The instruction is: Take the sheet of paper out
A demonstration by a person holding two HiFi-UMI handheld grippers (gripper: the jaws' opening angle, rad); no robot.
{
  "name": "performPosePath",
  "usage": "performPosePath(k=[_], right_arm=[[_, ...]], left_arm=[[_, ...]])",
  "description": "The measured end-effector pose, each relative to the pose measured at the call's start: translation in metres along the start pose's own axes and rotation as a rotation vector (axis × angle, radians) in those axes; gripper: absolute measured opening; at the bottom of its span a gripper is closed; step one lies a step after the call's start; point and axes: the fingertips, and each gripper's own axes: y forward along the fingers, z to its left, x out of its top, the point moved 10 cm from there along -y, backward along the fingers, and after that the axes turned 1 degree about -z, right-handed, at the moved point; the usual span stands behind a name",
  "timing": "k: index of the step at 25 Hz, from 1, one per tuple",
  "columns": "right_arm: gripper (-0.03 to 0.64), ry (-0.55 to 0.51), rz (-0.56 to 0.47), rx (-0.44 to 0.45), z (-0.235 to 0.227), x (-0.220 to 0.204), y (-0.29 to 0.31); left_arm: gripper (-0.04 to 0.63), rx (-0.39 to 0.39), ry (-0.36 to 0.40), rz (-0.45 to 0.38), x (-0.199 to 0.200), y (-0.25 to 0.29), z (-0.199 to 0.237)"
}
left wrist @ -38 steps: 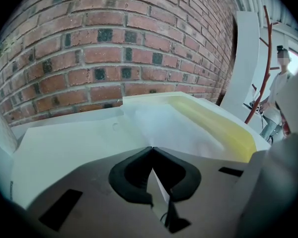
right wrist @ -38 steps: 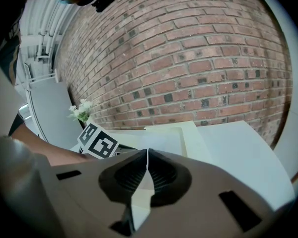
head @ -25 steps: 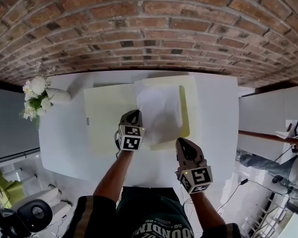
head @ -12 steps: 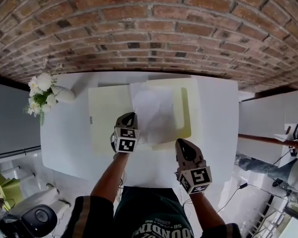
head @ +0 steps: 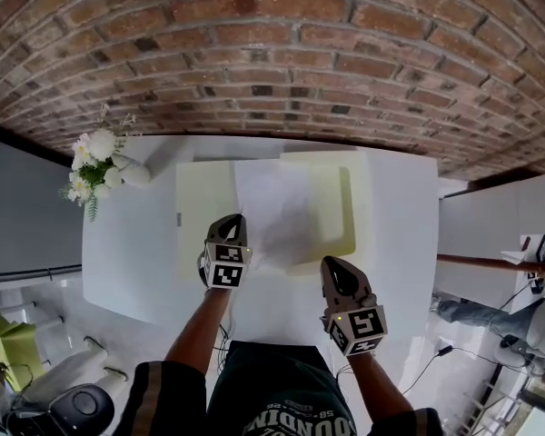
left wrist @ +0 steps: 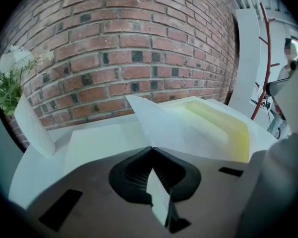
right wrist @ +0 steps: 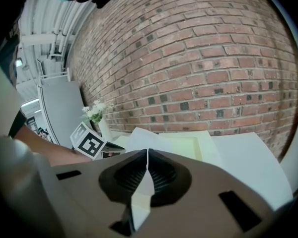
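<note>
Thin, matt, faintly creased white sheet of paper (head: 286,209). Smooth, matt finish on pale-yellow box (head: 360,203); smooth white worktop (head: 404,243); rough, dull red brick wall (head: 272,53).

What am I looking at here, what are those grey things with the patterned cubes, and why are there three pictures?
A person holds a hand-worked gripper in each hand, and the marker cubes are part of the grippers. The head view comes from a camera on the person's head, looking down at a white table by a brick wall. The other two come from cameras riding on each gripper, looking along its jaws. On the table are an open yellow case and a vase of flowers. The left gripper is shut on the near edge of a sheet of paper, which reaches over the case. The right gripper is shut and holds nothing.
</note>
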Motion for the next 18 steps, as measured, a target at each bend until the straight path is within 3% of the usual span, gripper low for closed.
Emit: performPosePath(k=[7, 18], right_arm=[[0.071, -0.020, -0.019, 0.026, 0.013, 0.010, -0.003], [0.071, -0.070, -0.072, 0.074, 0.030, 0.030, -0.012]], left_arm=[[0.011, 0.033, -0.032, 0.003, -0.004, -0.029, 0.011], [0.011, 0.080, -0.039, -0.091, 0.016, -0.081, 0.015]])
